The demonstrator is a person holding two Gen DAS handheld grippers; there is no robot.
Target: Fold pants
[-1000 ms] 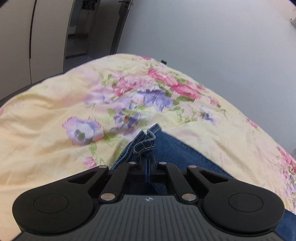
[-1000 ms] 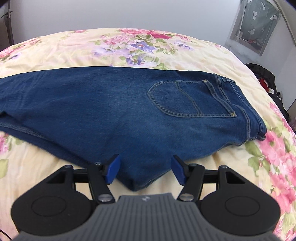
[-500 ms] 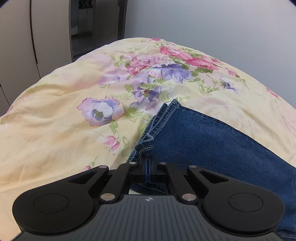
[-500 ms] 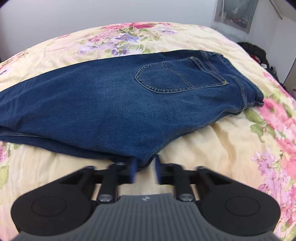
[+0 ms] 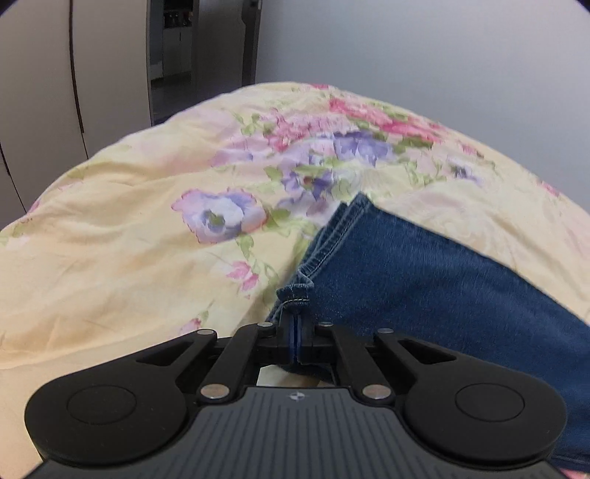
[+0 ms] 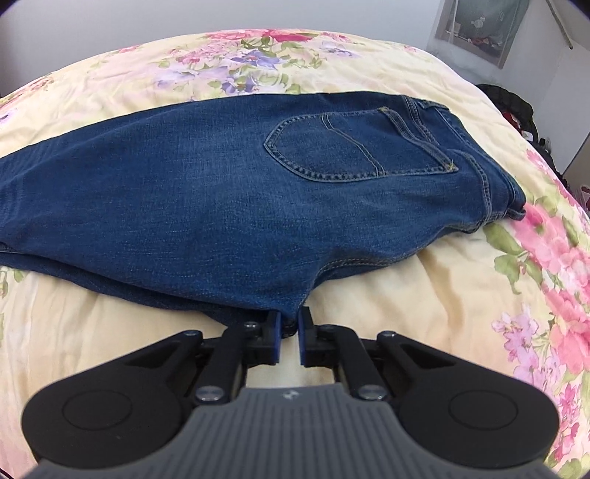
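Dark blue jeans (image 6: 221, 191) lie folded lengthwise on a yellow flowered bedspread (image 6: 424, 294), back pocket (image 6: 354, 147) up and waistband toward the right. In the right wrist view, my right gripper (image 6: 289, 324) is shut on the near crotch edge of the jeans, denim pinched between its blue pads. In the left wrist view, the leg end of the jeans (image 5: 424, 272) runs off to the right, and my left gripper (image 5: 295, 320) is shut on the bunched hem corner (image 5: 295, 294), just above the bedspread (image 5: 129, 258).
A grey wall rises behind the bed. Pale wardrobe doors (image 5: 44, 92) and a dark doorway (image 5: 177, 48) stand beyond its left end. Dark clothing (image 6: 512, 107) is piled off the right side, under a hanging picture (image 6: 479, 25).
My right gripper went from wide open around the crotch edge to shut on it. My left gripper sank with the hem, and the leg end now lies flatter on the bedspread.
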